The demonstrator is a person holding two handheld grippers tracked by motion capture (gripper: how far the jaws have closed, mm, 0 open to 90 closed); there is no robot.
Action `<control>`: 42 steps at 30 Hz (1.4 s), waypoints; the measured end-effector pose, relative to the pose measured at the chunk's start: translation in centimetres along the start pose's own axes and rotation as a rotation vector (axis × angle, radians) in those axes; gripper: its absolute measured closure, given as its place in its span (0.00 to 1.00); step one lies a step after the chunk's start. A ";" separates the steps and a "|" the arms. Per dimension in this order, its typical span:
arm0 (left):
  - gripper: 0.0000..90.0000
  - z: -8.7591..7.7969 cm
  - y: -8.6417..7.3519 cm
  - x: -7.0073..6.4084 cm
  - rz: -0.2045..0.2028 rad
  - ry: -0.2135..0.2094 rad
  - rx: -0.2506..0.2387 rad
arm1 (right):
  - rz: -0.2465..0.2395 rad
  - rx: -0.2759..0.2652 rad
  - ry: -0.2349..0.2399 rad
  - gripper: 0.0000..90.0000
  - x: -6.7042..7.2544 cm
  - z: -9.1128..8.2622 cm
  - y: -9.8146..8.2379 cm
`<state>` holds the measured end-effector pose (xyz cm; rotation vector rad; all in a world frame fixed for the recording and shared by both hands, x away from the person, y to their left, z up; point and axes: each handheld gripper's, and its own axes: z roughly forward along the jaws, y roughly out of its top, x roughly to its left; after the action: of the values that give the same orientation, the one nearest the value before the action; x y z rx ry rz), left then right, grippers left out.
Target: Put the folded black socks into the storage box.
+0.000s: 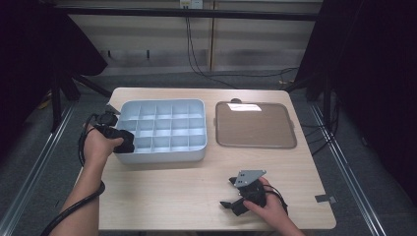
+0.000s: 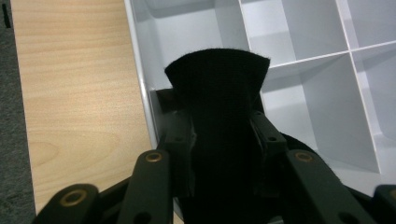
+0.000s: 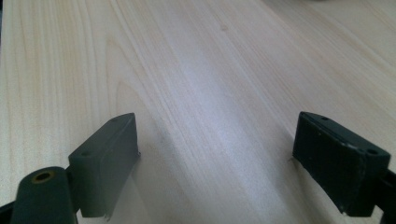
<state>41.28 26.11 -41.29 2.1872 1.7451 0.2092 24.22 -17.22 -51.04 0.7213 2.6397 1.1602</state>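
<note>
Holding a black cloth strip (image 2: 217, 121) over the grey compartment tray (image 1: 194, 105), my left hand-held gripper (image 1: 123, 142) clamped it; my right hand-held gripper (image 1: 230, 192) sat wide above the surface (image 1: 162, 191).

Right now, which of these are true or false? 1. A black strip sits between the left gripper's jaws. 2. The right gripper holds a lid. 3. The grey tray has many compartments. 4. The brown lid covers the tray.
1. True: the black strip sits between the jaws of the left gripper, over the grey tray.
2. False: the right gripper is open with nothing in it, above the bare wooden table.
3. True.
4. False: the brown lid lies flat on the table beside the tray.
</note>
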 end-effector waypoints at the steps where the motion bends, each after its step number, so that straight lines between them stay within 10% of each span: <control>1: 0.71 0.0 0.0 0.0 0.003 0.000 -0.003 | -0.001 0.000 0.000 0.15 0.0 0.0 0.0; 16: 0.64 -2.1 0.7 0.0 0.015 0.012 -0.031 | 0.000 0.000 -0.001 0.15 0.0 0.0 0.0; 42: 0.84 -4.7 2.1 -0.4 0.025 0.010 -0.001 | -0.002 0.000 0.000 0.15 0.0 0.0 0.0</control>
<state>41.57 26.16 -36.11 2.2118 1.7235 0.2265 24.24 -17.23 -51.03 0.7184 2.6399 1.1601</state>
